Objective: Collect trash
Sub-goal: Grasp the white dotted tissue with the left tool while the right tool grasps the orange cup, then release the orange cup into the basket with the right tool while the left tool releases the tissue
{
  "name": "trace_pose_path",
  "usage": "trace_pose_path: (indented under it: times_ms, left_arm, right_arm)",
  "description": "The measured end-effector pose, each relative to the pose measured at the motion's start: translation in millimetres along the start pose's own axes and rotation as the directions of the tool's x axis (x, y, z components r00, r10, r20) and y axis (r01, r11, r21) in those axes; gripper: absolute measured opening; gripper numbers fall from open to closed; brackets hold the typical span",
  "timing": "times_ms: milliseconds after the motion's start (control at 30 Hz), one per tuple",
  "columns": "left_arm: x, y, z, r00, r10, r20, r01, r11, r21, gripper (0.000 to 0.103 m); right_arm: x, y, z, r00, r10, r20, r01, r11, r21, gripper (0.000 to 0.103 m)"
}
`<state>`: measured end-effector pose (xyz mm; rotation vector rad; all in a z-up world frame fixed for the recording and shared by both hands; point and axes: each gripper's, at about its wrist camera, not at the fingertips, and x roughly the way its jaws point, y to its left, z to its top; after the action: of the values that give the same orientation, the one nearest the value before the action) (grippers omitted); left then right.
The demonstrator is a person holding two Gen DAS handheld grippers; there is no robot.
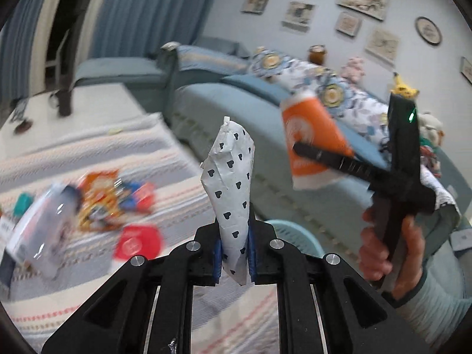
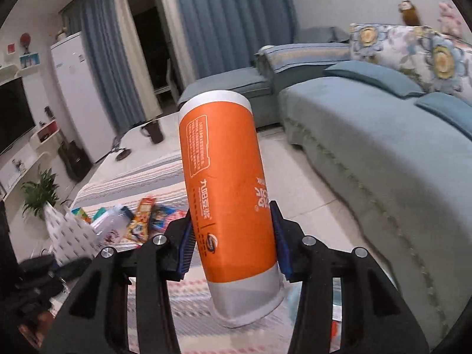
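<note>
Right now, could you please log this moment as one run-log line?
left gripper: shut on crumpled paper | right gripper: shut on orange cup | remaining: wrappers on striped cloth

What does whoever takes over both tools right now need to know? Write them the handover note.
Left tool: shut on a crumpled white wrapper with dark hearts, held upright, lifted clear of the rug.
Right tool: shut on an orange paper cup, pads on both sides, cup tilted, off the floor.
Still on the striped rug: a clear plastic bottle, colourful snack wrappers, a red packet.
A light blue bin rim shows just beyond the left tool.
Done: two pieces picked up. Left: drop both, then collect the rest.
</note>
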<state>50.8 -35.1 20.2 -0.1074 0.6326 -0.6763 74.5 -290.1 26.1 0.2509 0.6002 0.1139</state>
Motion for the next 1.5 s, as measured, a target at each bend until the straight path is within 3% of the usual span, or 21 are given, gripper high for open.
trace_pose_path:
  times_ms: [167, 467, 567, 667, 900, 1033, 1133, 1167, 1233, 1367, 1500]
  left_arm:
    - [19, -52, 15, 0.998, -0.055, -0.007, 0.055, 0.997, 0.048, 0.011]
    - [94, -106, 13, 0.98, -0.132, -0.151, 0.141, 0.989, 0.052, 0.011]
    - [119, -115, 3, 0.964, -0.164, -0.211, 0.177, 0.983, 0.047, 0.011]
    - [148, -117, -12, 0.936, -0.198, -0.292, 0.214, 0.977, 0.024, 0.012]
    - [204, -119, -54, 0.891, -0.174, -0.418, 0.206, 0.978, 0.031, 0.012]
    - [230, -119, -71, 0.857, -0.175, -0.485, 0.215, 0.976, 0.029, 0.012]
    - [240, -117, -80, 0.845, -0.159, -0.51, 0.206, 0.978, 0.036, 0.016]
    - [241, -117, -81, 0.844, -0.159, -0.512, 0.204, 0.978, 0.033, 0.019]
    - [242, -118, -81, 0.854, -0.125, -0.506, 0.171, 0.984, 0.044, 0.035]
    - [241, -117, -79, 0.856, -0.078, -0.511, 0.135, 0.988, 0.076, 0.043]
    - [233, -110, -75, 0.86, -0.084, -0.503, 0.13, 0.99, 0.057, 0.052]
  right_arm:
    - [-34, -45, -11, 0.997, -0.077, 0.003, 0.077, 0.997, 0.033, 0.042]
    - [-50, -128, -58, 0.982, -0.167, -0.093, 0.18, 0.971, 0.158, 0.042]
    - [-44, -145, -77, 0.974, -0.185, -0.127, 0.206, 0.962, 0.179, 0.044]
    - [-36, -161, -96, 0.964, -0.202, -0.172, 0.235, 0.951, 0.202, 0.044]
    - [-9, -189, -141, 0.94, -0.208, -0.269, 0.277, 0.927, 0.251, 0.046]
    - [11, -196, -162, 0.925, -0.191, -0.329, 0.28, 0.927, 0.249, 0.046]
    - [22, -202, -175, 0.915, -0.176, -0.363, 0.28, 0.924, 0.259, 0.047]
    - [25, -204, -179, 0.913, -0.166, -0.372, 0.277, 0.922, 0.27, 0.048]
    - [30, -209, -184, 0.909, -0.157, -0.385, 0.276, 0.92, 0.278, 0.048]
    - [33, -210, -187, 0.909, -0.145, -0.39, 0.268, 0.922, 0.281, 0.052]
    - [31, -210, -189, 0.911, -0.145, -0.387, 0.265, 0.923, 0.28, 0.052]
